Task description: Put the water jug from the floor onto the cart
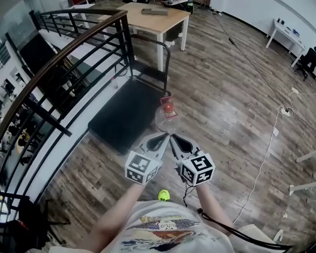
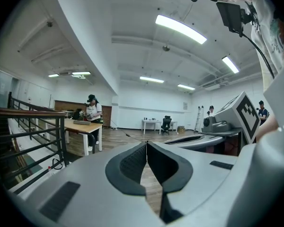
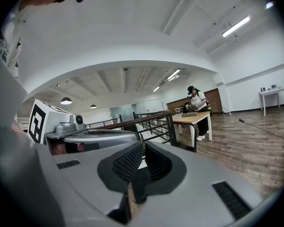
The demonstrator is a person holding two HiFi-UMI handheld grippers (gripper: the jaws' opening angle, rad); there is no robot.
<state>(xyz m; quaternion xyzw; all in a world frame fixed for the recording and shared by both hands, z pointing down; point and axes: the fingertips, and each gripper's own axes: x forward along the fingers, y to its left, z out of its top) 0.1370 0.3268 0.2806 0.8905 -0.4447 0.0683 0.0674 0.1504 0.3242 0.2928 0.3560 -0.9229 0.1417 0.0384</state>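
Clear plastic water jug with red cap [image 1: 167, 115] stands at right edge of black flat platform cart [image 1: 121, 115], just ahead of my grippers. My left gripper [image 1: 163, 137]: jaws together, empty. My right gripper [image 1: 174, 138]: same.

L gripper [image 1: 165, 136], R gripper [image 1: 174, 137] side by side, fingers [image 2: 132, 167] pressed together (tips converging).

Your head cam stares steeply down onto the left claw [image 1: 165, 137] and right claw [image 1: 174, 138] from close above. Each claw cam sits right behind its jaws, facing nearly level. All three share the table [image 1: 152, 20] beyond the claws.
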